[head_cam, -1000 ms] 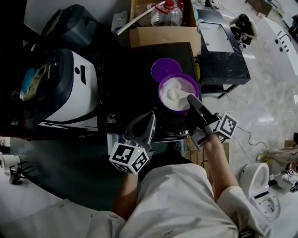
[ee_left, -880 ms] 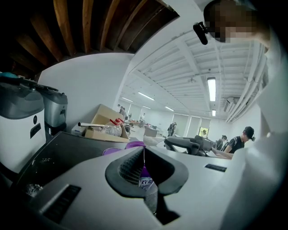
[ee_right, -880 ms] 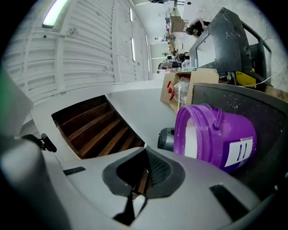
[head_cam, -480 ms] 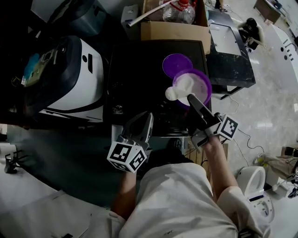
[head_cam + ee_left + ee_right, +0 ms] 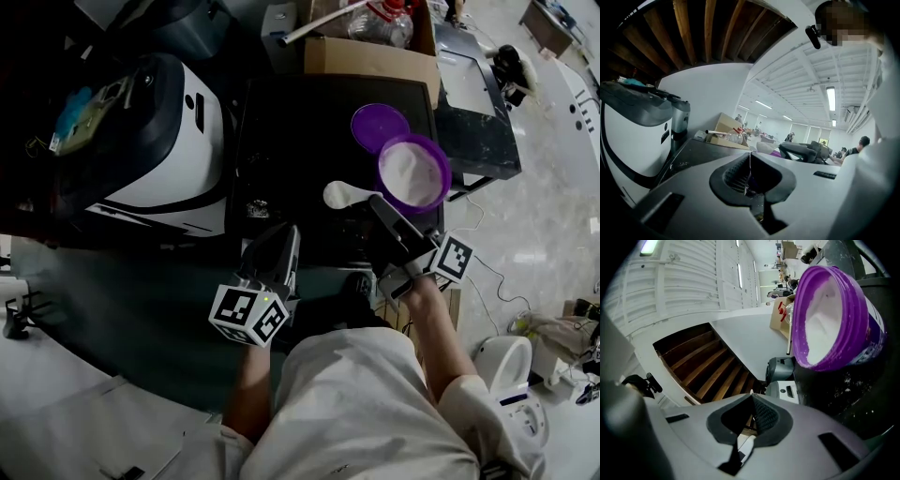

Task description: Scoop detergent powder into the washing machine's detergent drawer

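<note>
Purple plastic marked the tub of detergent powder [image 5: 413, 174], which stood open on the black top of the washing machine [image 5: 291, 141] with white powder showing inside. Its purple lid [image 5: 380, 127] lay flat just beside it on the far side. The right gripper [image 5: 377, 208] had its jaws pressed together on the handle of a white scoop [image 5: 343, 194]. The scoop's bowl hung over the black top, just left of the tub and clear of its rim; whether it carried powder I could not tell. The left gripper [image 5: 285, 236] was held at the machine's near edge, its jaws closed against each other with nothing between them. A white appliance [image 5: 173, 141] stood left of the machine. A cardboard box [image 5: 370, 56] with a plastic bottle [image 5: 380, 23] in it sat beyond. The detergent drawer I could not make out.
</note>
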